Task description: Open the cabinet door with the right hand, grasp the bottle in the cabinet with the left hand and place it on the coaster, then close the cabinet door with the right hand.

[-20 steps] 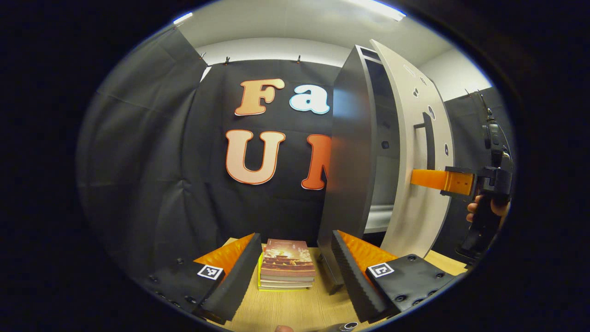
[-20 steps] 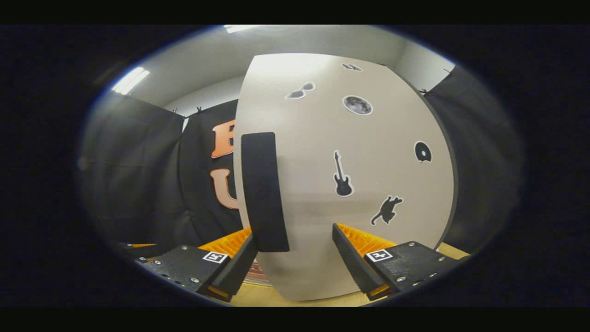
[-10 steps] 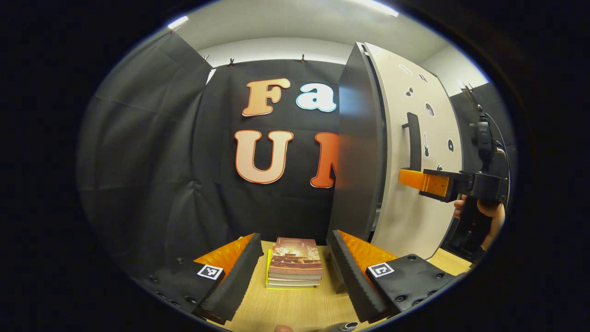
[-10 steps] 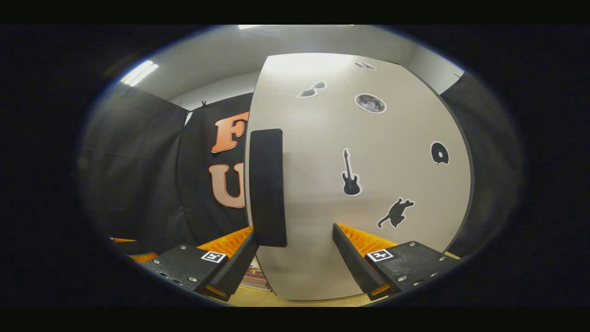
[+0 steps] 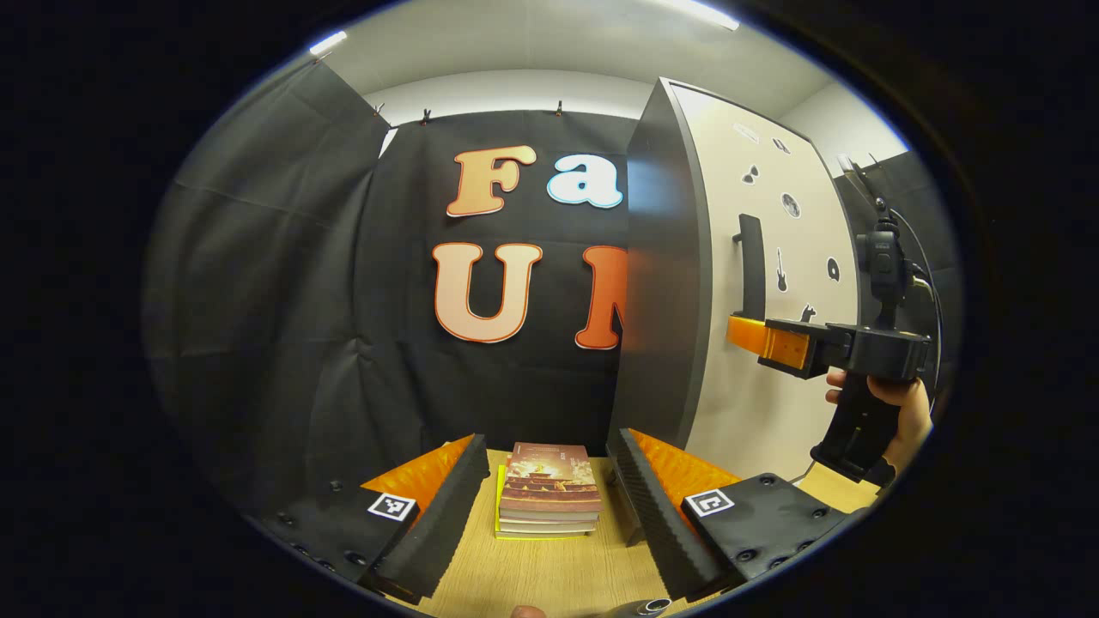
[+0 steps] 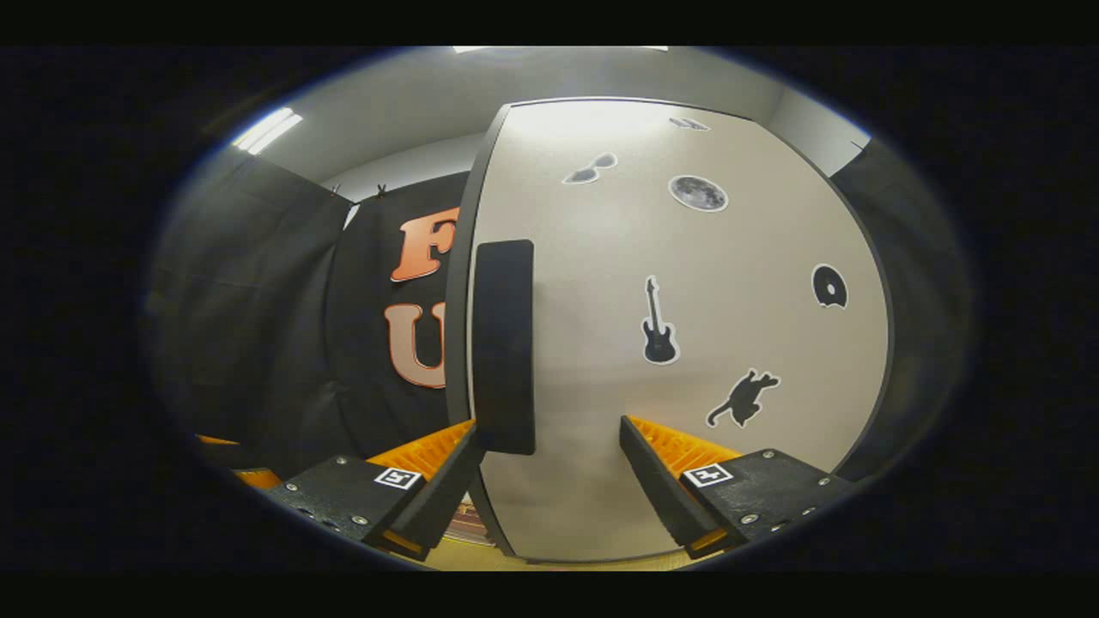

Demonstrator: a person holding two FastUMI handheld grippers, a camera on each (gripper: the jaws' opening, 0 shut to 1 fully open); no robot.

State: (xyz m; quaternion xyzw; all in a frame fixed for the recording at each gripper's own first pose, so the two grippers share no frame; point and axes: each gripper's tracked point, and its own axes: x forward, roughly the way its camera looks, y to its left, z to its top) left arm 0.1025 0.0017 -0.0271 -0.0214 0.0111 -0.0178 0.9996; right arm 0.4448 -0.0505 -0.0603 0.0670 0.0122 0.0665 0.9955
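Observation:
The pale cabinet door point(image 6: 601, 283) with dark stickers lies flush against the dark cabinet point(image 5: 661, 283). My right gripper point(image 6: 549, 433) is open, its fingertips close against the door face. The lower end of the black handle point(image 6: 504, 343) sits just above its left finger. From the left gripper view, the door point(image 5: 773, 172), the handle point(image 5: 752, 266) and the right gripper point(image 5: 745, 332), held by a hand point(image 5: 901, 403), show at the right. My left gripper point(image 5: 547, 442) is open over the wooden table point(image 5: 532, 575), holding nothing. A small round dark-rimmed thing point(image 5: 648, 608) peeks in at the bottom edge.
A stack of books point(image 5: 549, 489) lies on the table beyond my left gripper's fingers, just left of the cabinet's foot. The black cloth wall hangs behind and to the left.
The cabinet door has swung from ajar to flush with the cabinet, and the right gripper has followed it inward. The left gripper has barely moved.

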